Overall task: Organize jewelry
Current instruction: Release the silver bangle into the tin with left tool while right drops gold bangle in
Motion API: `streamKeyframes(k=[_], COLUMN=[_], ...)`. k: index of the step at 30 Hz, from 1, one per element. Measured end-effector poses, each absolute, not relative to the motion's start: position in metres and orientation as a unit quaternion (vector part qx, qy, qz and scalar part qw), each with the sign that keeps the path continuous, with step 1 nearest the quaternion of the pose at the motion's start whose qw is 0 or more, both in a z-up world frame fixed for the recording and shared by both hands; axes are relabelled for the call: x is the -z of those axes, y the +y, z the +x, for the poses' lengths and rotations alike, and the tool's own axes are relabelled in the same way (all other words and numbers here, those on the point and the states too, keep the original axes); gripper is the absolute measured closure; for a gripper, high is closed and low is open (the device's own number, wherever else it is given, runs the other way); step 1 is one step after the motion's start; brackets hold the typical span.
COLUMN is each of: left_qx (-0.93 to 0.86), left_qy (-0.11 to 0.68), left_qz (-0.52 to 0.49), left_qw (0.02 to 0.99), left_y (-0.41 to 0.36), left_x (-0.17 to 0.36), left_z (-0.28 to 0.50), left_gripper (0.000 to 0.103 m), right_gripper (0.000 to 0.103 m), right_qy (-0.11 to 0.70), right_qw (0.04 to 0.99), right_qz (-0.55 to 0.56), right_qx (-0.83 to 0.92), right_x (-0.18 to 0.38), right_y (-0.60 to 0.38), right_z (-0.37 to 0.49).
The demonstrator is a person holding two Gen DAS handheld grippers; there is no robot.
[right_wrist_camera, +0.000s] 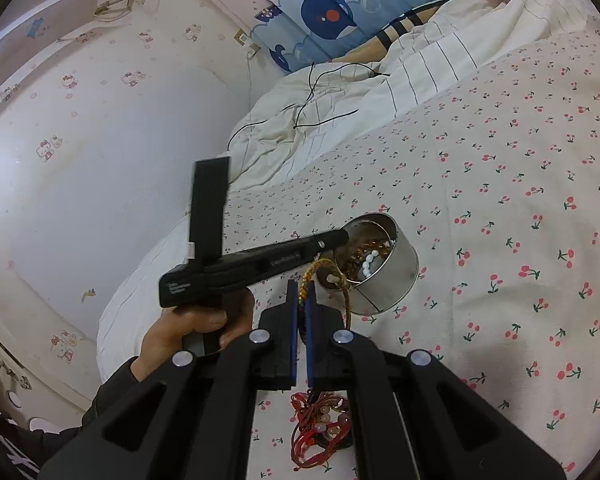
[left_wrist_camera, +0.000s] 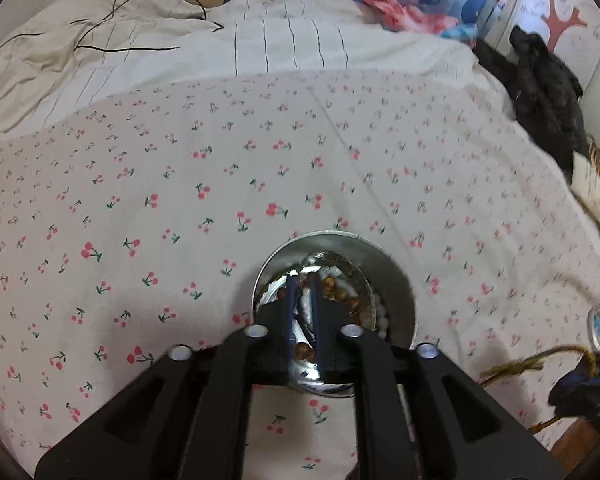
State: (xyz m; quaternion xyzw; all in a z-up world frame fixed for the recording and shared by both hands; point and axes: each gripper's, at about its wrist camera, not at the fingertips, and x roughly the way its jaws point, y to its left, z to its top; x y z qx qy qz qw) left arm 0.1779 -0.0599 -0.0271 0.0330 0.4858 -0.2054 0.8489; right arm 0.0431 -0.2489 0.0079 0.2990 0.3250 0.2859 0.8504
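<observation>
Left wrist: round shiny metal tin (left_wrist_camera: pixel 396 280), beads (left_wrist_camera: pixel 332 286).

bare bedsheet (left_wrist_camera: pixel 180 200) around tin (left_wrist_camera: pixel 396 280)

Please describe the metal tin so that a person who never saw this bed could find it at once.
Look at the bed sheet with the small cherry print. On it, near the edge by the wall, stands a round silver tin, open on top. It alone is shiny metal, and it holds white and amber beads.
</observation>
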Motion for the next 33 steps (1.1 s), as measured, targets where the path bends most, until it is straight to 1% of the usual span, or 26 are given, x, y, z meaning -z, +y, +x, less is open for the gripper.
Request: streamKeyframes(k=[2, 3, 4, 6, 8, 12, 18, 20, 22, 23, 24, 25, 26, 27, 28, 31, 33], left_qx=[0.216, 0.218, 0.208, 0.193, 0.186, 0.146, 0.115, 0.113, 0.116, 0.121, 0.124, 0.126, 0.127, 0.130, 0.131, 0.139, 0.147], left_qy=[0.485, 0.481, 0.478, 0.462, 0.452, 0.434, 0.457, 0.472, 0.472, 0.469, 0.466, 0.464, 0.464, 0.464, 0.466, 0.473, 0.476], left_qz=[0.041, 0.052, 0.065, 0.091, 0.096, 0.064, 0.010, -0.004, -0.007, -0.002, 0.004, 0.011, 0.016, 0.020, 0.023, 0.035, 0.043], left_qw=[0.846, 0.848, 0.851, 0.860, 0.867, 0.887, 0.882, 0.874, 0.874, 0.875, 0.876, 0.877, 0.877, 0.876, 0.875, 0.869, 0.866], left_y=[-0.062, -0.064, -0.065, -0.062, -0.051, -0.005, 0.044, 0.049, 0.048, 0.046, 0.044, 0.041, 0.038, 0.035, 0.033, 0.027, 0.024], left_x=[0.025, 0.020, 0.019, 0.008, -0.003, -0.018, 0.008, 0.018, 0.019, 0.018, 0.017, 0.017, 0.017, 0.018, 0.019, 0.021, 0.022], left_z=[0.174, 0.169, 0.165, 0.155, 0.145, 0.122, 0.103, 0.107, 0.109, 0.108, 0.105, 0.104, 0.103, 0.102, 0.101, 0.099, 0.098], left_gripper=[0.053, 0.047, 0.038, 0.031, 0.030, 0.021, 0.020, 0.020, 0.020, 0.020, 0.020, 0.020, 0.020, 0.020, 0.020, 0.020, 0.020], right_gripper=[0.099, 0.099, 0.099, 0.099, 0.099, 0.099, 0.099, 0.099, 0.098, 0.095, 0.088, 0.072, 0.062, 0.047, 0.037, 0.033, 0.033], right_qy=[0.324, 0.321, 0.318, 0.309, 0.300, 0.299, 0.339, 0.364, 0.396, 0.405, 0.407, 0.402, 0.398, 0.392, 0.388, 0.381, 0.381], right_qw=[0.850, 0.850, 0.850, 0.849, 0.847, 0.843, 0.826, 0.826, 0.832, 0.834, 0.839, 0.849, 0.853, 0.855, 0.860, 0.875, 0.883], right_qz=[0.301, 0.304, 0.306, 0.312, 0.318, 0.322, 0.348, 0.341, 0.311, 0.299, 0.286, 0.270, 0.264, 0.261, 0.252, 0.219, 0.201], right_qx=[-0.286, -0.286, -0.287, -0.292, -0.302, -0.310, -0.286, -0.264, -0.233, -0.226, -0.219, -0.212, -0.213, -0.217, -0.212, -0.204, -0.187], right_x=[-0.009, -0.010, -0.012, -0.019, -0.028, -0.032, 0.006, 0.023, 0.038, 0.042, 0.043, 0.038, 0.035, 0.031, 0.025, 0.009, 0.002], right_y=[-0.249, -0.249, -0.249, -0.246, -0.241, -0.226, -0.205, -0.199, -0.193, -0.191, -0.190, -0.190, -0.190, -0.190, -0.190, -0.190, -0.196], right_z=[0.043, 0.044, 0.046, 0.056, 0.069, 0.094, 0.140, 0.150, 0.157, 0.158, 0.157, 0.154, 0.152, 0.149, 0.147, 0.139, 0.130])
